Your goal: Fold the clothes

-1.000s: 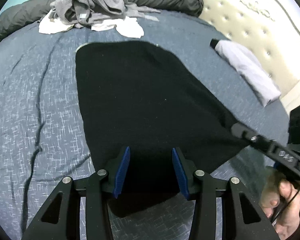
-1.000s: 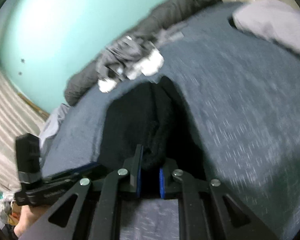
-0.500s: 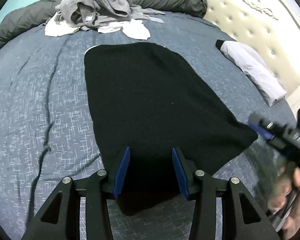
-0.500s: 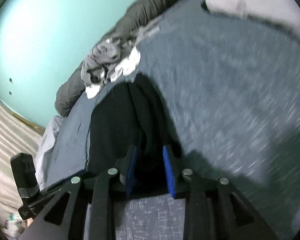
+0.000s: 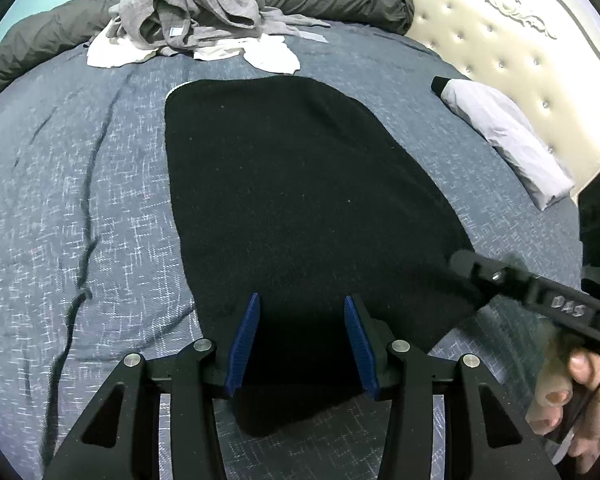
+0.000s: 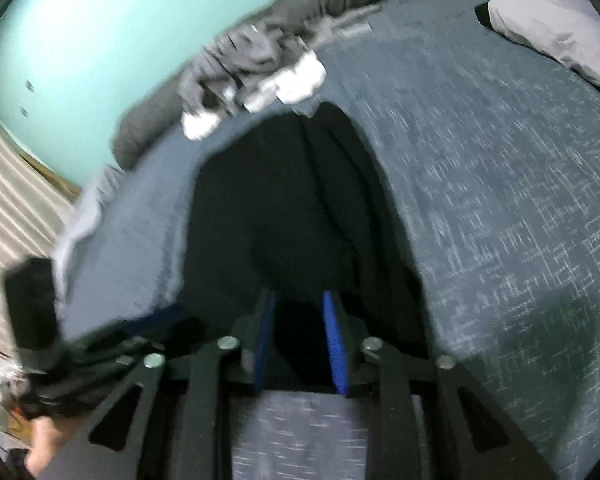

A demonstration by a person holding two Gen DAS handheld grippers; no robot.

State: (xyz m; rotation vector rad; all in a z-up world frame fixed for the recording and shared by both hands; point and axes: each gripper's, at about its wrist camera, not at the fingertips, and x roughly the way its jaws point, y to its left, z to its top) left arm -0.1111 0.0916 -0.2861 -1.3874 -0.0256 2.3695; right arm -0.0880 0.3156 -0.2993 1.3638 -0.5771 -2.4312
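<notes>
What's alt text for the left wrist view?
A black knit garment lies flat on a speckled blue-grey bedspread, the left gripper open with its blue pads straddling the near hem. Crumpled grey and white clothes sit beyond; a folded pale-grey item by the cream headboard.

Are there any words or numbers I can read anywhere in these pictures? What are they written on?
"DAS": raised letters on the black arm of the right gripper, seen in the left wrist view; they appear upside down there and are slightly blurred, so this is my best reading.
Small white tag on the grey clothes pile: too small to read.
Right wrist view: too blurred, nothing to read.
</notes>
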